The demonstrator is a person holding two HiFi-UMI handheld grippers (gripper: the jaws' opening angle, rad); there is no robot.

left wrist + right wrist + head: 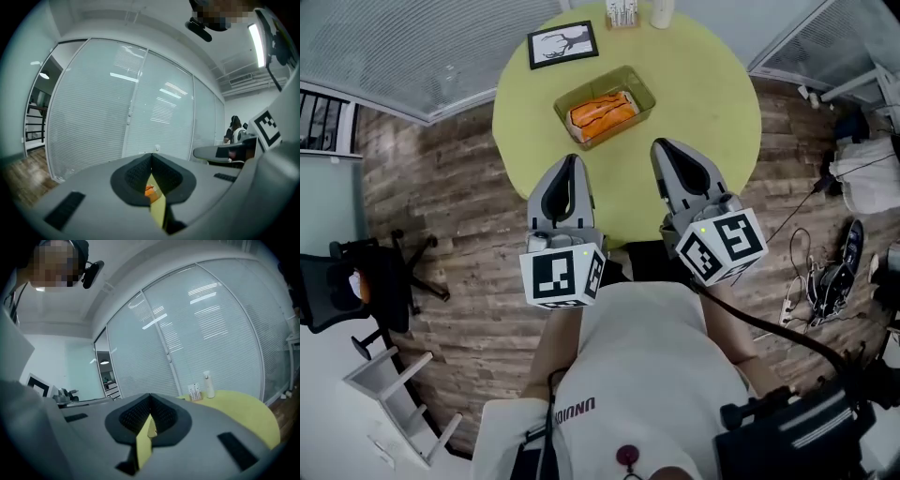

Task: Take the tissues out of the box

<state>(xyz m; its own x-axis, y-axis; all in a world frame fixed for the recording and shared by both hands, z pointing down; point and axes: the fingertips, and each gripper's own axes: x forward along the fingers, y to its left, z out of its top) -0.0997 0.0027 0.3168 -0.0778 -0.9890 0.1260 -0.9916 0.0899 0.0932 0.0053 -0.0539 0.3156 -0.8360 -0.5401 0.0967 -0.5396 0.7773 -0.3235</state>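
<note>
Item: tissues (602,112), an orange pack lying in an open olive box (645,101). We place the box just ahead of the two hand-held grippers and between their lines, apart from both tips and somewhat nearer the left one.

We list the left hand-held gripper (573,161) with jaws closed tip to tip and nothing held. In the left gripper view a sliver of orange shows through the slit below its meeting pads (140,173).

We list the right hand-held gripper (660,146) likewise closed and empty, to the right of the box and short of it.

The box rests on a round yellow-green tabletop (712,103).

Beyond the box, farther from the grippers:
- a framed picture (562,44)
- a card stand (622,12)
- a white bottle (662,11)
</note>
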